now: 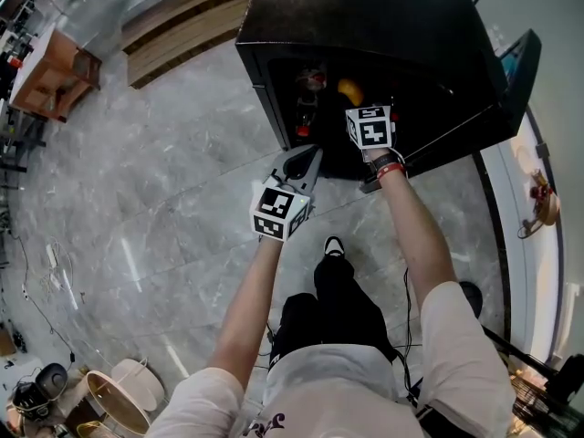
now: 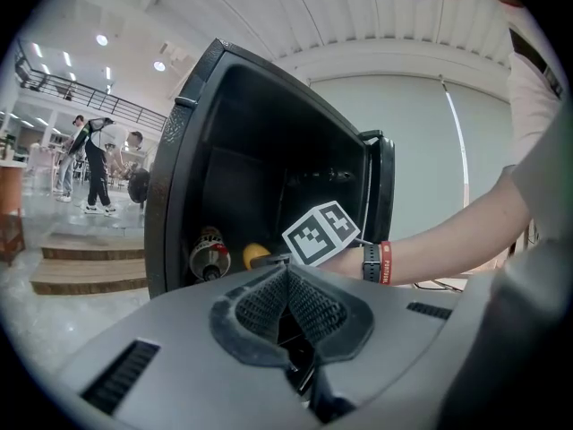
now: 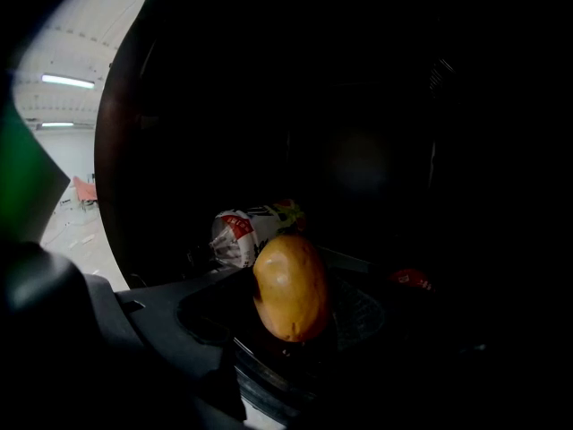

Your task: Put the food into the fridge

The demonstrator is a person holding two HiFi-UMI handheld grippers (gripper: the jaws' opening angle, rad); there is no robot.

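1. You stand in a wide, bright hall on a glossy grey marble floor (image 1: 164,208). Low wooden steps (image 1: 182,26) lie beyond the fridge, on its left.
2. The fridge (image 1: 365,16) is a small black box standing on that floor. Its door (image 1: 516,71) is swung open to the fridge's right, and the inside is dark.
3. Your left gripper (image 2: 287,280) hangs just outside the fridge's opening. Its ribbed pads are pressed together with nothing between them.
4. Your right gripper (image 1: 360,108) reaches into the fridge's lower part, its jaws clamped on the fruit.
5. A white packet with red print (image 3: 242,236) lies inside the fridge, behind the fruit and towards the fridge's left wall.
6. The fruit (image 3: 289,285) is oval, smooth and yellow-orange with a dull shine. It stands on end between the right pads, inside the fridge.
7. A small red thing (image 3: 410,279) shows deeper in the fridge, too dark to name.
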